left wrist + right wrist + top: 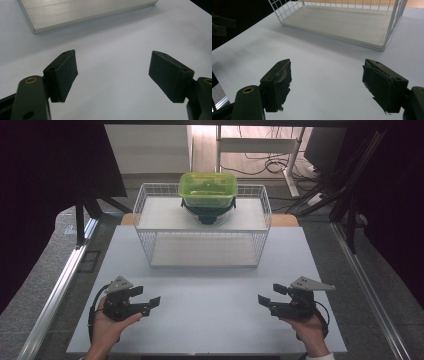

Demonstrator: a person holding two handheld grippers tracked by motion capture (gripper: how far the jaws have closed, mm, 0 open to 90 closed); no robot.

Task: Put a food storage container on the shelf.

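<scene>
While a person's two hands rest low over the near edge of a pale grey tabletop (210, 295), each holds a black two-jaw gripper with its jaws spread wide and nothing between them. Seen from the high view, the left gripper (151, 306) sits at the near left of the table and the right gripper (268, 298) at the near right, well apart, their jaws turned toward each other across bare table. Beyond them, at the far middle of the table, stands a white wire-grid shelf rack (202, 247) with a pale board as its lower level and another as its upper. On the upper board, toward the back, sits a translucent lime-green plastic food container (208, 190) with its lid on, resting on a dark green bowl-shaped base (207, 214). From the left gripper view, the left gripper (113, 71) hangs open above the plain surface; from the right gripper view, the right gripper (327, 80) faces the rack's lower board (342, 23), also open.
</scene>
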